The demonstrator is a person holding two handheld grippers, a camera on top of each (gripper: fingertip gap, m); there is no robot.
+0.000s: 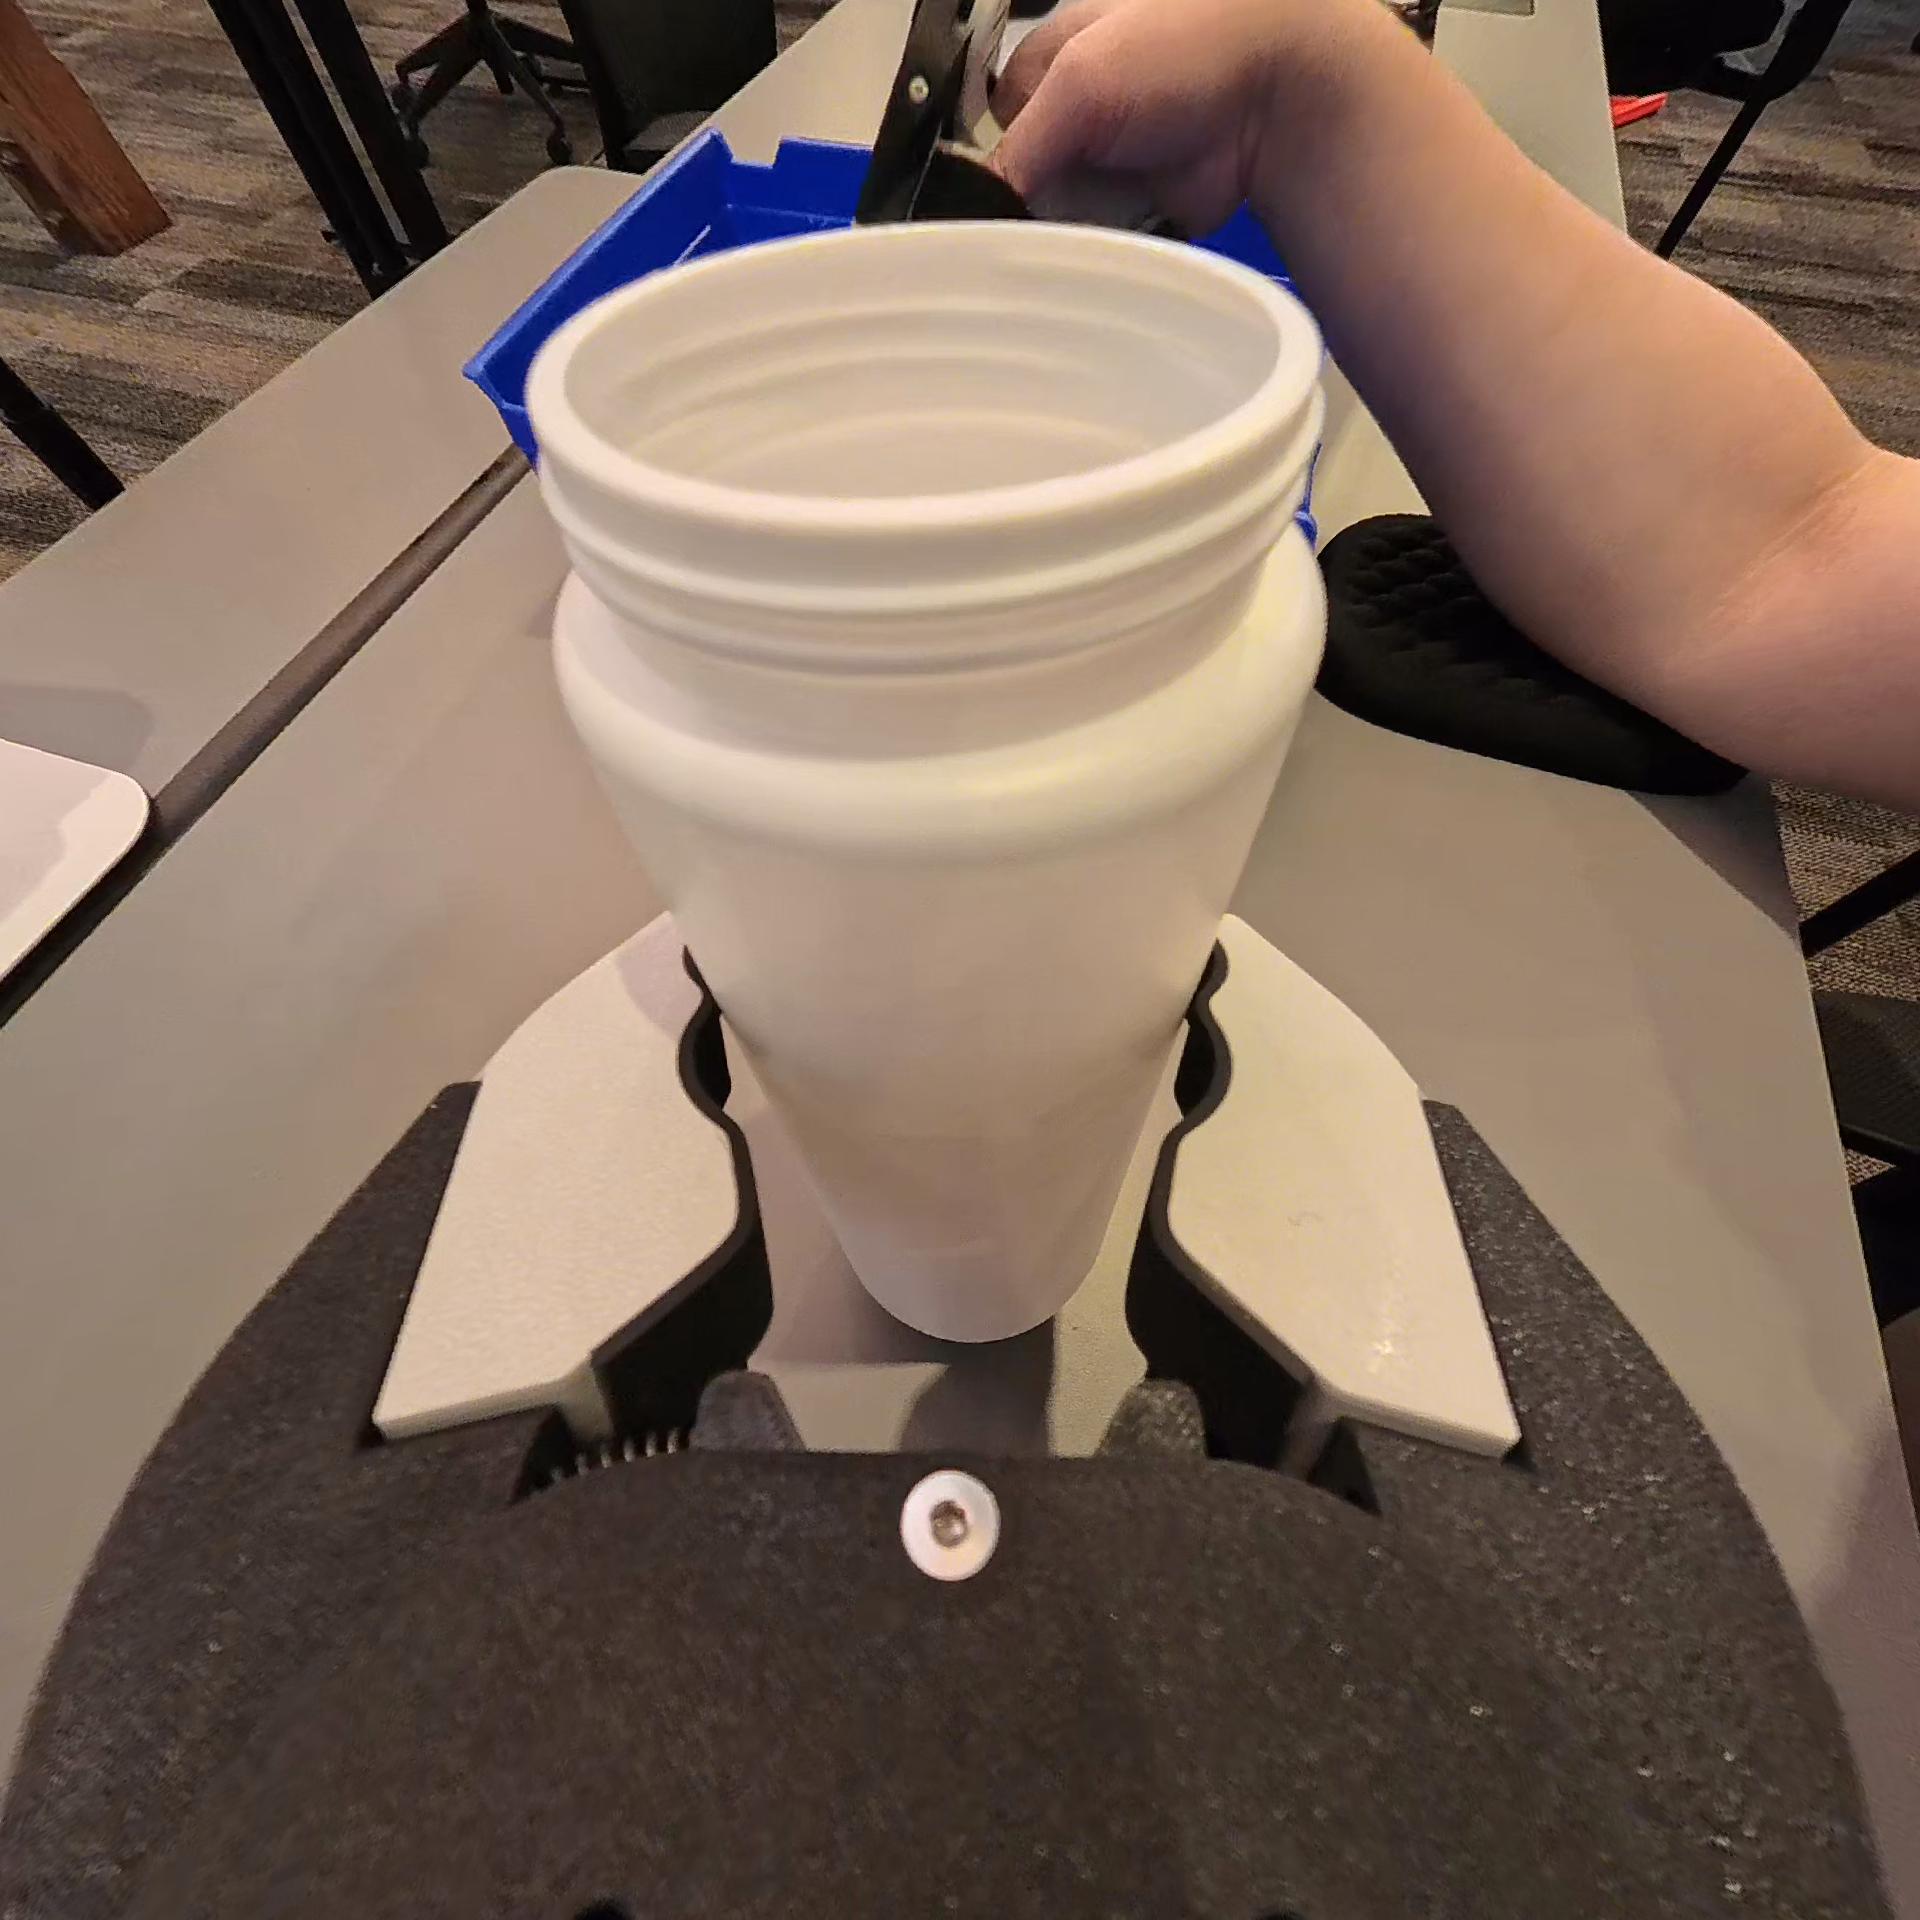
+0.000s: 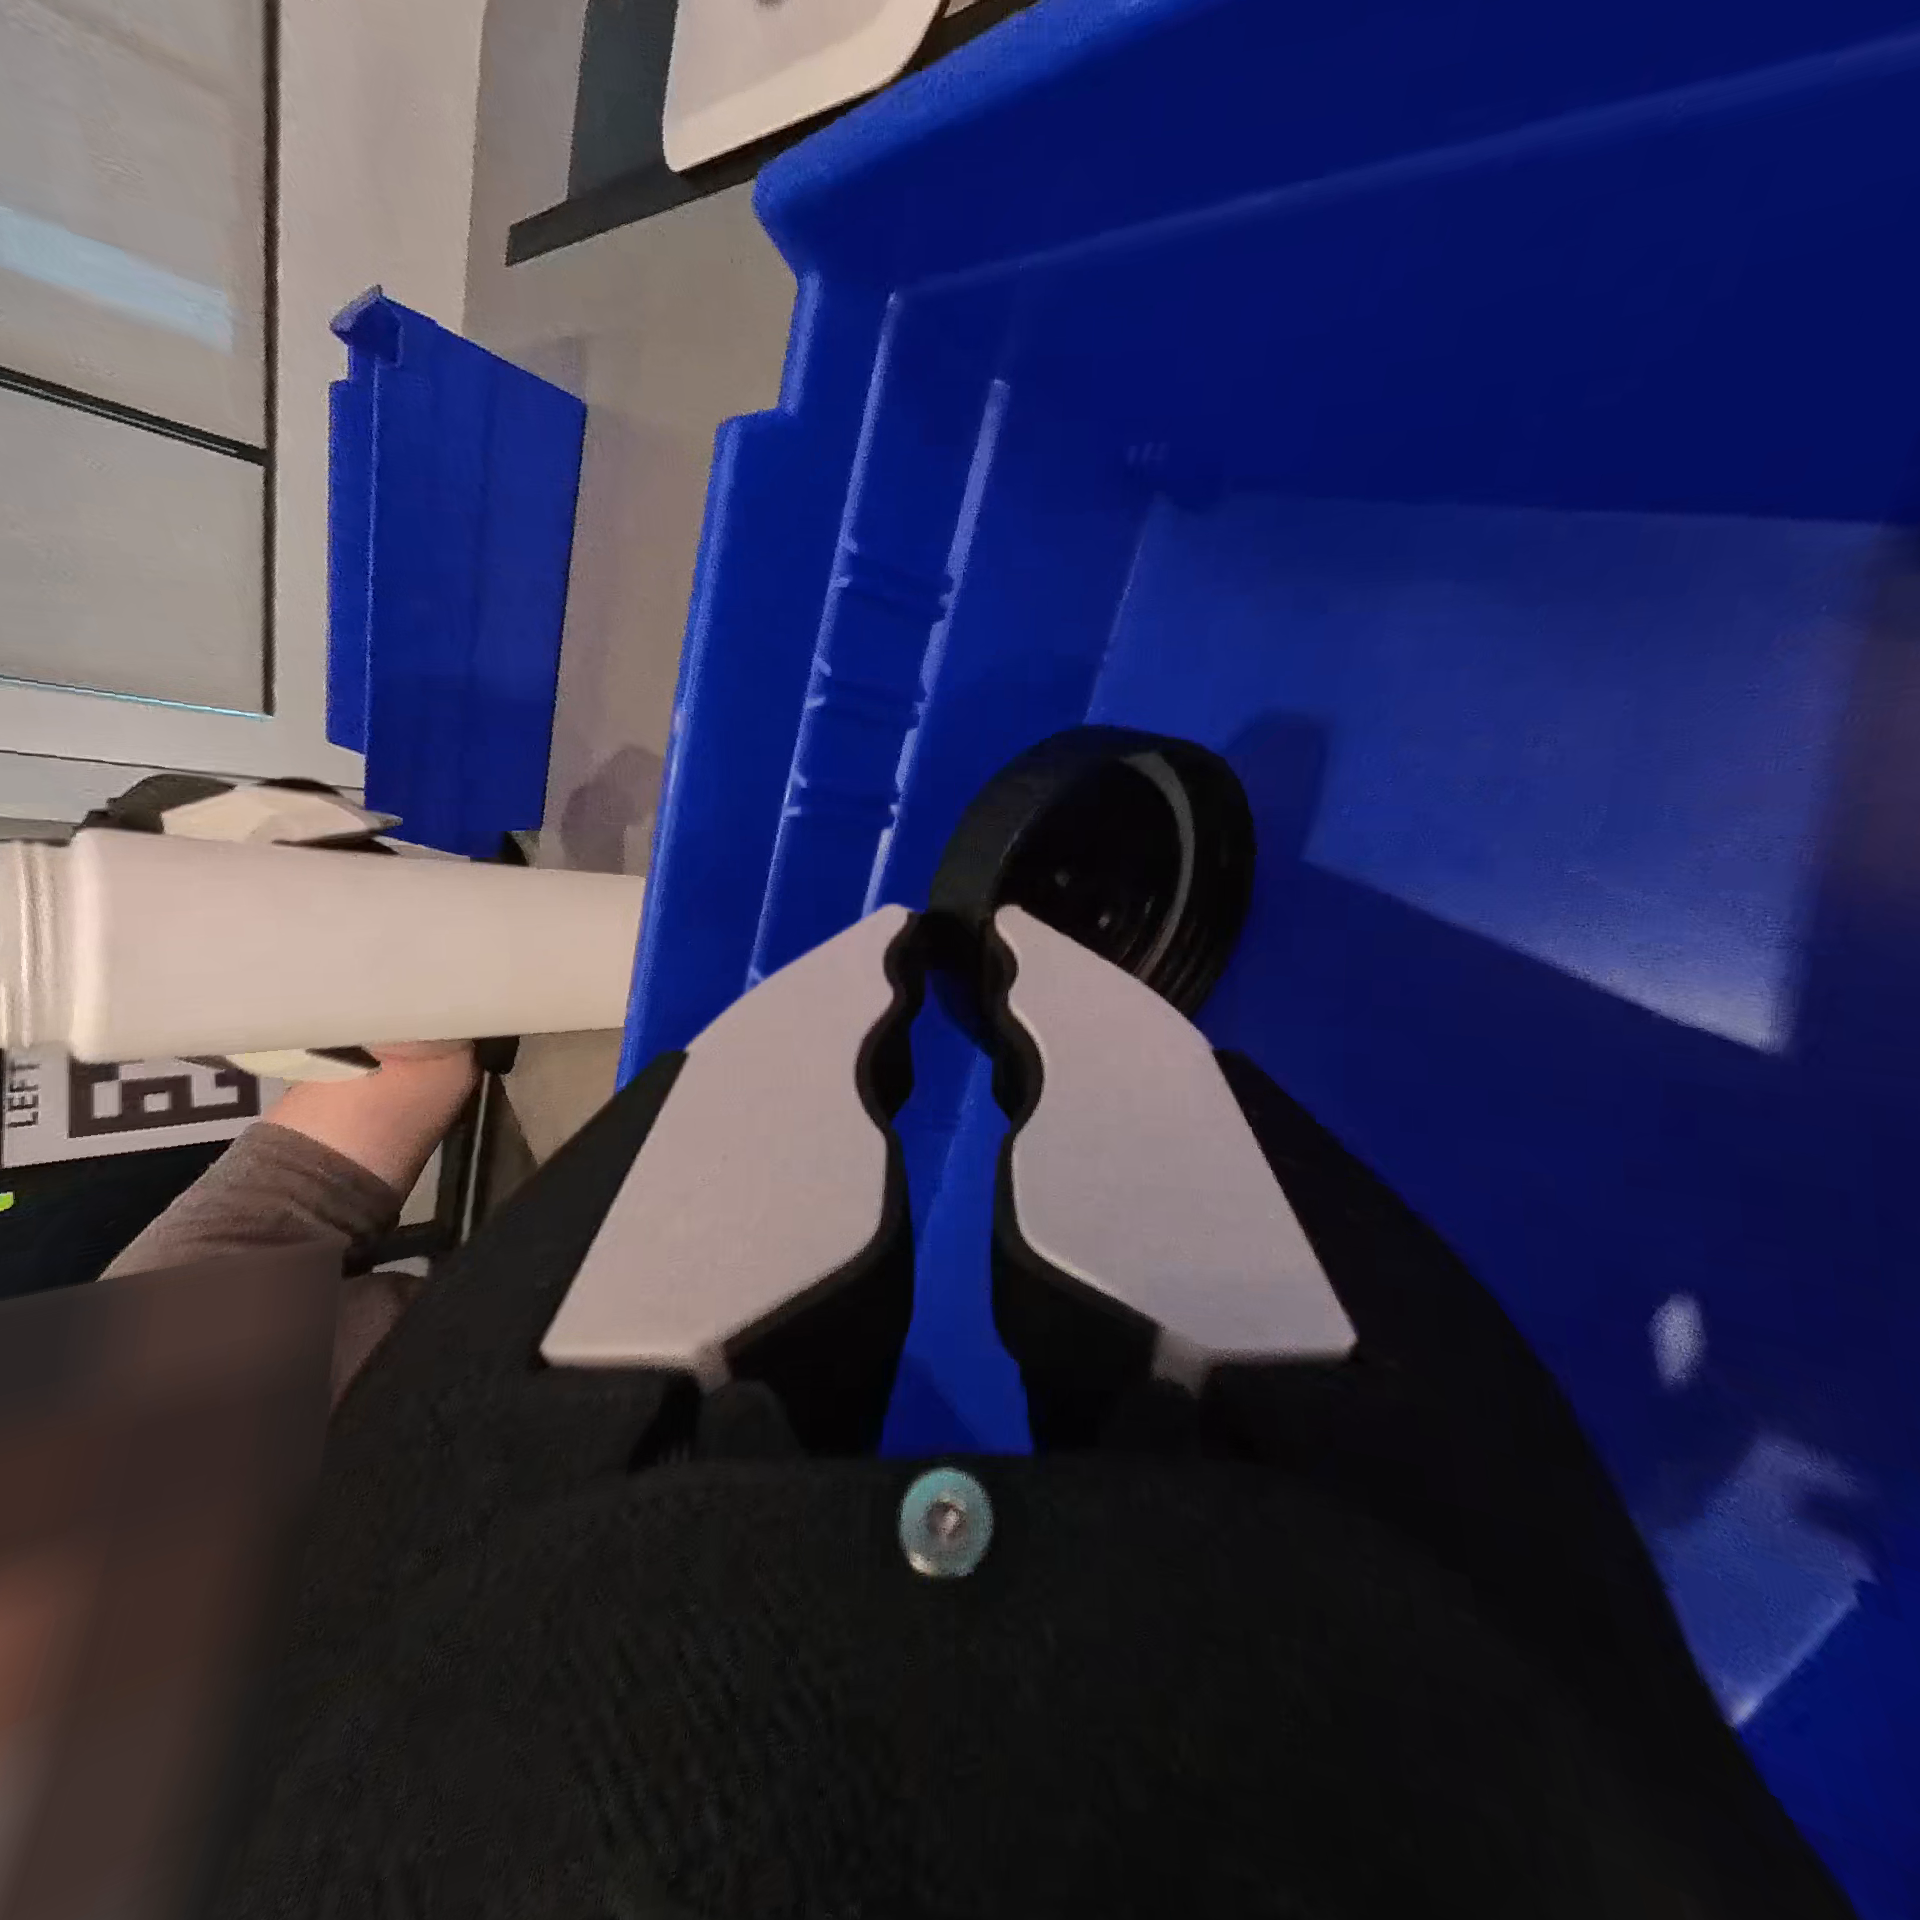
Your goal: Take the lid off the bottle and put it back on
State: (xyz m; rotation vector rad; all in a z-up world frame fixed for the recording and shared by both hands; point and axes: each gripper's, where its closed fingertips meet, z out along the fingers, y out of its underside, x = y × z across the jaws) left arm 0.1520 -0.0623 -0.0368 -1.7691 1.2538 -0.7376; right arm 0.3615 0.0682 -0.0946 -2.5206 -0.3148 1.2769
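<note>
A white bottle (image 1: 935, 883) stood upright on a grey table (image 1: 312, 935), near the middle of it, its wide threaded mouth open and uncapped. The left gripper (image 1: 951, 1013) was clamped on the bottle's lower body, one finger pressed against each side.

Beyond the bottle, toward the table's far edge, sat a blue bin (image 2: 1455, 520). The right gripper (image 2: 951, 930) was inside it, its two fingers nearly together and pinching the side wall of the black lid (image 2: 1101, 862). The lid stood on edge against the bin's floor, its threaded inside showing.

The lid was off, so the step appeared to be carrying it back. To do this well, the pinch on the thin rim probably needed to stay firm, as the lid could swing. The lid should be brought level over the mouth, centred before turning, while the left gripper held the bottle steady.
</note>
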